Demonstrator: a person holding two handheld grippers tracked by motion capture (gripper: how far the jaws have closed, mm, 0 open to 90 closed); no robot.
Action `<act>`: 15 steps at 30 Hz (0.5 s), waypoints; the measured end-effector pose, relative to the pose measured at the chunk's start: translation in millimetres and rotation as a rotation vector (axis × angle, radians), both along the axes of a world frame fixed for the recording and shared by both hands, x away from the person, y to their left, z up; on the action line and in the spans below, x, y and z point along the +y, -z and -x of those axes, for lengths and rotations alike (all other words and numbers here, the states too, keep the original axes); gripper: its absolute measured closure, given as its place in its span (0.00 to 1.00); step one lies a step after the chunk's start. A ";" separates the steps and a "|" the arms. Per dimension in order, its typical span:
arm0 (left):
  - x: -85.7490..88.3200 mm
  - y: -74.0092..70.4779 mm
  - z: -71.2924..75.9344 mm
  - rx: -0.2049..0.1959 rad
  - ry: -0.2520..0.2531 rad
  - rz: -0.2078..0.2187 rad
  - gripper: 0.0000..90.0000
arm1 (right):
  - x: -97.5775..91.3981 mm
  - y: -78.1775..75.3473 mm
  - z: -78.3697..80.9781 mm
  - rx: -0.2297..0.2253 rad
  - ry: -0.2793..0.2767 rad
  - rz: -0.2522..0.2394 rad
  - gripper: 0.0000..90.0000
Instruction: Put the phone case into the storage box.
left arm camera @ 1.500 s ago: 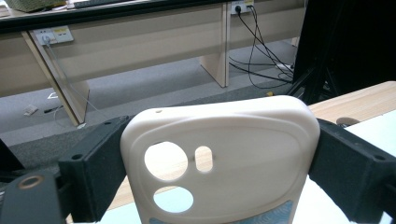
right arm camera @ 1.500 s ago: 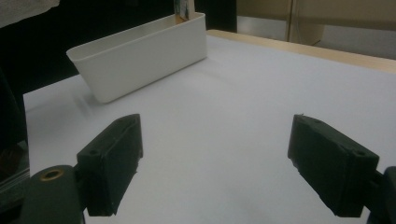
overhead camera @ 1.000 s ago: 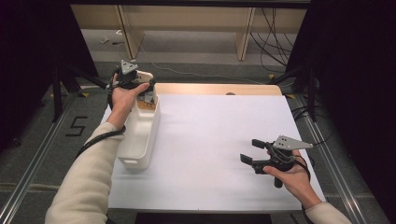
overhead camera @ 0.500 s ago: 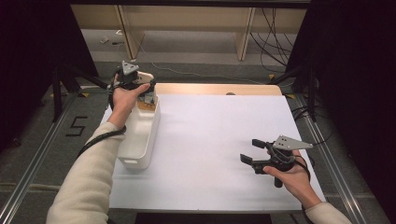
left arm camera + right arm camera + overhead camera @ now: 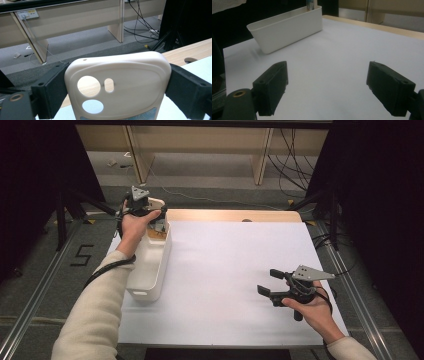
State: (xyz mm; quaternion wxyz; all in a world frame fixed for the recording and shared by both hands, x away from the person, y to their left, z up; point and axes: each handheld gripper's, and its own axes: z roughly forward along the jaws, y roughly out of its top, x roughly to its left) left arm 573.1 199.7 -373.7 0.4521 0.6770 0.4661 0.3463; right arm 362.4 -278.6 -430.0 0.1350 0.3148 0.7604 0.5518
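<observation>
A cream phone case (image 5: 130, 75) with round camera cut-outs stands upright between the two black jaws of my left gripper (image 5: 117, 87), which is shut on its sides. In the high view that gripper (image 5: 150, 206) holds the phone case (image 5: 156, 202) above the far end of a long white bin (image 5: 145, 270) at the table's left. My right gripper (image 5: 270, 282) rests low over the white table sheet (image 5: 225, 255) at the front right. Its jaws stand open with nothing between them, and the right gripper view shows that same open right gripper (image 5: 327, 87).
Small brownish items (image 5: 159, 232) lie in the bin's far end. The bin (image 5: 287, 27) lies ahead and to the left in the right gripper view. A strip of wooden tabletop (image 5: 235, 215) runs along the far edge. Cables and desk legs stand on the floor beyond.
</observation>
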 end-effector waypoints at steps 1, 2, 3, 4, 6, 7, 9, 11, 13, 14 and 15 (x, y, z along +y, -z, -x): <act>0.1 0.5 -0.2 0.001 0.000 0.000 0.11 | 0.0 -0.1 -0.1 0.001 -0.002 0.001 0.20; 0.2 0.9 -0.5 0.002 0.000 0.000 0.11 | -0.1 -0.1 -0.1 0.000 -0.002 0.000 0.20; 0.1 1.3 -0.7 0.004 -0.002 0.001 0.11 | -0.2 -0.1 -0.1 0.001 -0.002 0.000 0.20; 0.1 1.6 -0.9 0.004 -0.002 0.000 0.11 | -0.2 -0.1 -0.2 0.000 -0.001 0.000 0.20; 0.0 2.1 -1.2 0.005 -0.002 -0.002 0.11 | -0.3 0.1 -0.3 0.002 -0.002 0.000 0.20; -0.1 2.3 -1.4 0.006 -0.001 -0.004 0.11 | -0.3 0.1 -0.3 0.002 -0.002 0.000 0.20; -0.7 3.0 -1.8 0.007 -0.002 -0.002 0.11 | -0.3 0.2 -0.4 0.003 -0.003 -0.001 0.20; -1.1 3.3 -2.0 0.007 -0.002 -0.004 0.11 | -0.4 0.3 -0.3 0.003 -0.003 -0.001 0.20; -1.1 3.6 -2.4 0.007 -0.001 -0.006 0.11 | -0.5 0.1 -0.3 0.004 -0.002 -0.001 0.20; -1.2 3.8 -2.5 0.008 0.000 -0.007 0.11 | -0.5 0.1 -0.2 0.004 -0.002 -0.001 0.20; -1.3 3.9 -2.5 0.008 -0.001 -0.009 0.11 | -0.5 0.0 -0.2 0.004 -0.002 -0.002 0.20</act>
